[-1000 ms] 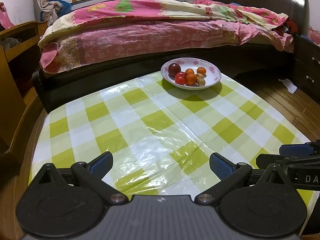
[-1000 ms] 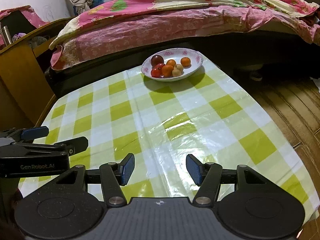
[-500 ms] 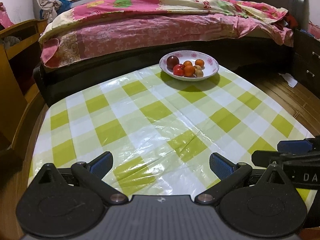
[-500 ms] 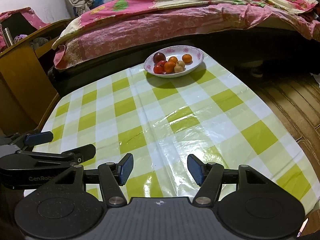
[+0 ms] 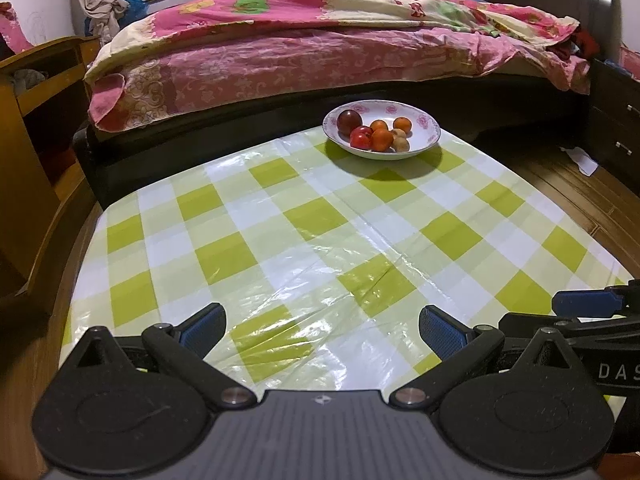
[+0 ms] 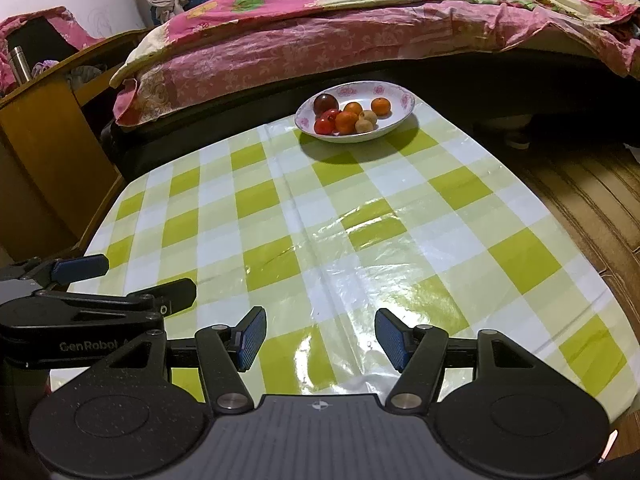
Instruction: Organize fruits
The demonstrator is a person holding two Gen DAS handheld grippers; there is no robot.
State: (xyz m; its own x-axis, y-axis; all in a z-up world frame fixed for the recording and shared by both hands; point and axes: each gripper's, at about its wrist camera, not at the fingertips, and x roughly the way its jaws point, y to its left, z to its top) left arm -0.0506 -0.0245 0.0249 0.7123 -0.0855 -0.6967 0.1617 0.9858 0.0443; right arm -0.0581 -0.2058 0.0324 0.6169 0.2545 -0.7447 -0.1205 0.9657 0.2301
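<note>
A white flowered bowl [image 5: 424, 138] stands at the far edge of the table, and shows in the right wrist view too [image 6: 396, 120]. It holds several fruits: a dark plum [image 5: 349, 121], a red fruit [image 5: 361, 137], oranges [image 5: 382, 140] and small brown fruits [image 5: 401, 144]. My left gripper [image 5: 322, 330] is open and empty, low over the near table edge, far from the bowl. My right gripper [image 6: 320, 338] is open and empty beside it. Each gripper shows at the edge of the other's view.
The table carries a glossy green-and-white checked cloth [image 5: 320, 216]. A bed with pink covers [image 5: 320, 52] runs behind the bowl. A wooden cabinet [image 5: 36, 128] stands at the left, dark drawers [image 5: 616, 128] at the right, and wooden floor [image 6: 592, 184] to the right.
Both grippers have drawn back from the bowl and risen a little; the bowl looks smaller and farther off. Both stay open. The fruits have not moved.
</note>
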